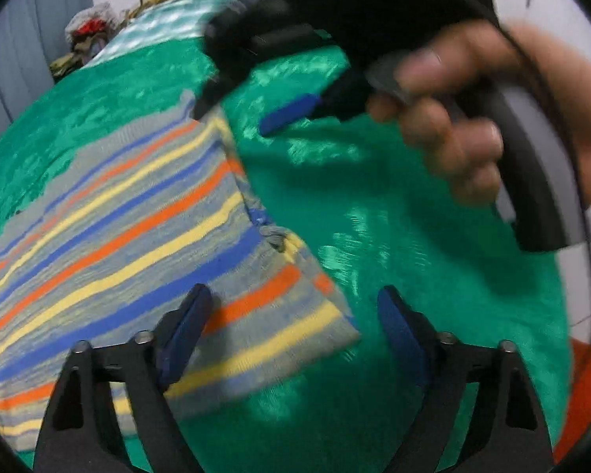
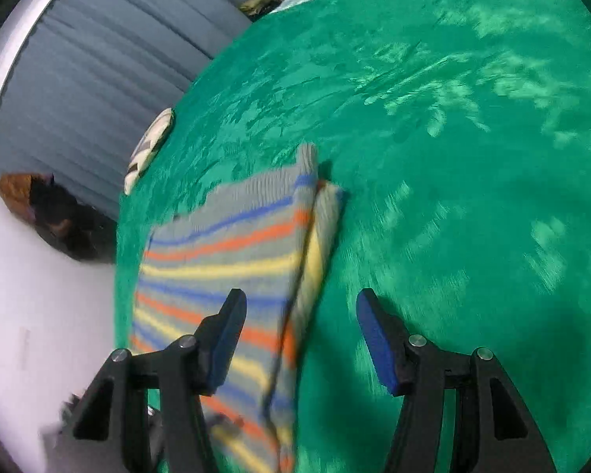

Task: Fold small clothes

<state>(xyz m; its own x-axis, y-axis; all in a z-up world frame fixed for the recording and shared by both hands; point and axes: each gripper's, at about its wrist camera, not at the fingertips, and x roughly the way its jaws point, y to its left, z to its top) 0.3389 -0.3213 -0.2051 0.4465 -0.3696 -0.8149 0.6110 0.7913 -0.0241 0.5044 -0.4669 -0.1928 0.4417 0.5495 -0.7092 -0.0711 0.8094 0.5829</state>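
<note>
I seem to be in a home, likely a bedroom. Under my claw a shiny green bedspread (image 2: 453, 157) covers a wide bed. Far ahead lies a heap of clothes (image 1: 88, 37); off to the left hang pleated blue-grey curtains (image 2: 98, 71).

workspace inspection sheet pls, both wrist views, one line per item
surface: green cloth covers it, shiny, bare to the right of the garment
job's things: striped garment lies flat and partly folded, a doubled edge along its right side
clutter: small patterned item at the cloth's left edge; pile of clothes at the far end
grippers: left tongs open above the garment's near corner, nothing between them; right tongs open above the garment's folded edge, nothing held; hand grips the right tool's handle
cables: black cable runs by the hand
surroundings: blue-grey curtain; dark bundle on the floor
</note>
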